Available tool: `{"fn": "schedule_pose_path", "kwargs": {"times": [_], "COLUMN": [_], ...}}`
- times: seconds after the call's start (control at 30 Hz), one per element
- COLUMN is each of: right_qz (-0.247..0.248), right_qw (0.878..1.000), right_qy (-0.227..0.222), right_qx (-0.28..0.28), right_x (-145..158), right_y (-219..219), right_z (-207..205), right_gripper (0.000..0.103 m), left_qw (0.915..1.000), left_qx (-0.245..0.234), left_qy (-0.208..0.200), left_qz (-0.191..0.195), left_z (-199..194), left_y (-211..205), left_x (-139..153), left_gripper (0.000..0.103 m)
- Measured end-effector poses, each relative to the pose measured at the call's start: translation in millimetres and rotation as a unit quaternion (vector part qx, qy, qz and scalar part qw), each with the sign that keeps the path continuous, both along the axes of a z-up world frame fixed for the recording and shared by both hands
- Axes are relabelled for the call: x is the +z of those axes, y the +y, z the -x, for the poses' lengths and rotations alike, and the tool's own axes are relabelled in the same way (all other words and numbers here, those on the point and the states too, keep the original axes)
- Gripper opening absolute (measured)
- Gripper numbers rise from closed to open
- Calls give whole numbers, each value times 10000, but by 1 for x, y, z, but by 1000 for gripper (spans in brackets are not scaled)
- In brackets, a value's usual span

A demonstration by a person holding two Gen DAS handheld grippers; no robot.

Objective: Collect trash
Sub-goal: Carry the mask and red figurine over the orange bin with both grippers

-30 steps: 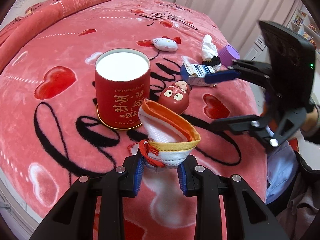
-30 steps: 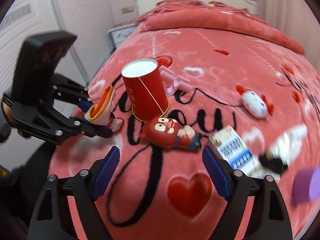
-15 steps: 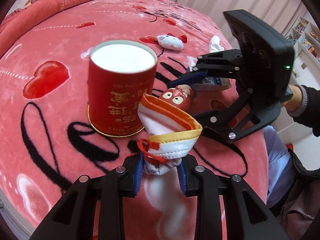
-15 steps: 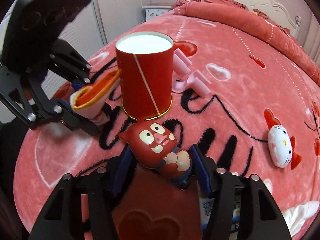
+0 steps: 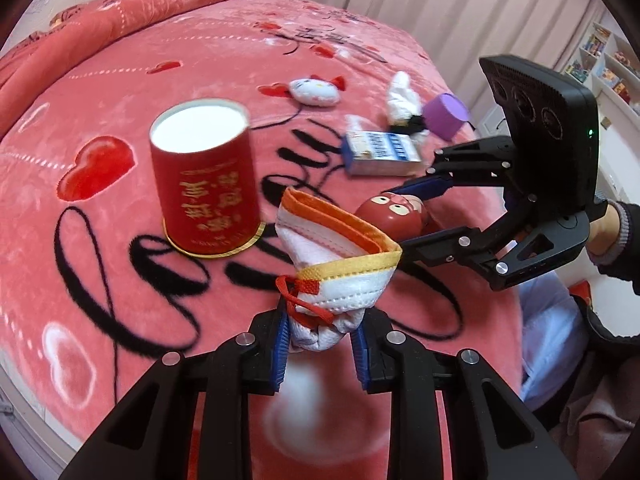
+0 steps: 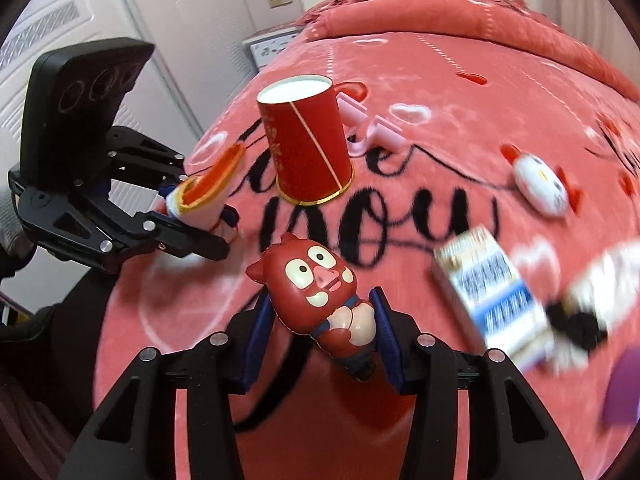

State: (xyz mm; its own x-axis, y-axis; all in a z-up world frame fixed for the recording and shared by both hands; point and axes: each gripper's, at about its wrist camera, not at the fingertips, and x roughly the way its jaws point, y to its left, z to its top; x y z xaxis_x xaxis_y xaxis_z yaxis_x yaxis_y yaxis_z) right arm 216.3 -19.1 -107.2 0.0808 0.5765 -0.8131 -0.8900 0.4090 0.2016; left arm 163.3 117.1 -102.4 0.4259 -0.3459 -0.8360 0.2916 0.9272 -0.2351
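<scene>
Your left gripper (image 5: 320, 344) is clamped on the crumpled face mask (image 5: 336, 256), held just beside the open red canister (image 5: 206, 176). Your right gripper (image 6: 322, 330) is closing its jaws around the red figurine (image 6: 320, 292), pads at its sides. By my reading, nothing has gone into the canister yet. Both pieces need dropping in, and the blue-and-white carton (image 5: 380, 152), the white crumpled scrap (image 5: 402, 98) and the purple cup (image 5: 446, 116) lie on the pink blanket (image 5: 120, 100) well beyond it.
</scene>
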Motion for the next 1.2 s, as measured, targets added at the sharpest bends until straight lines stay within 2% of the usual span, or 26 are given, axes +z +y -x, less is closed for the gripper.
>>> {"fn": "schedule_pose_path", "kwargs": {"times": [0.37, 0.57, 0.87, 1.2], "right_qz": [-361, -490, -664, -856], "right_qw": [9981, 9963, 9920, 9822], "right_qy": [19, -36, -199, -393], "right_qx": [-494, -701, -1059, -1628], "right_x": [43, 57, 70, 81], "right_y": [-72, -107, -149, -212], "right_z": [102, 143, 178, 188], "right_gripper": [48, 48, 48, 48], "left_qw": [9994, 9986, 9959, 9874], "left_qx": [-228, -411, -783, -1445], "left_qy": [-207, -267, -345, -471], "left_qz": [-129, -181, -295, -446], "left_z": [66, 98, 126, 113], "left_y": [-46, -73, -117, -181], "left_x": [33, 43, 52, 62], "left_gripper": [28, 28, 28, 28]}}
